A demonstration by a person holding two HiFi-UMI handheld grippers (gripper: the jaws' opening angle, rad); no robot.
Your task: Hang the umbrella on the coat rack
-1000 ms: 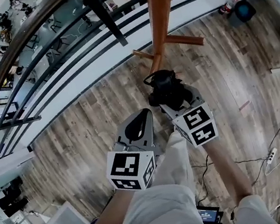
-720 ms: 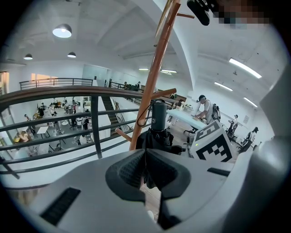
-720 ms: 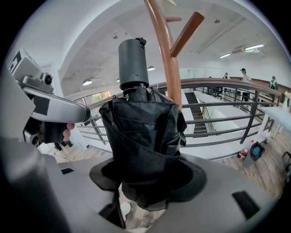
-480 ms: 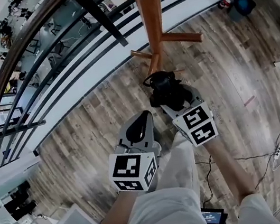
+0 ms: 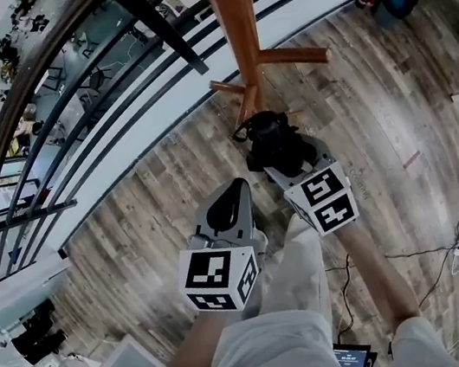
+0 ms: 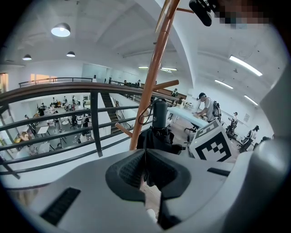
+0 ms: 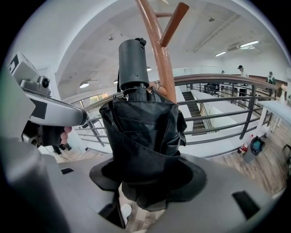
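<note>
Right tool (image 7: 145, 179) gripping umbrella (image 7: 141, 127) (folded), near coat rack (image 7: 159, 54)

Left tool (image 5: 233, 193) closed and empty, right tool (image 5: 282, 158) clamping, side by side.

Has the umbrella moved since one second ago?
No, not visibly: the umbrella, in the right claw, remains just below the lower pegs of the coat rack.

Bright, even indoor light. Round ceiling lamps (image 6: 60, 30) and strip lights (image 6: 245, 65) glowed overhead. Pale glare lay on the plank floor (image 5: 383, 107). Fisheye bent the railing (image 5: 20, 94); both gripper views had black corners. Umbrella (image 7: 141, 132) fabric read dark, folds still visible; nearest foreground soft.
</note>
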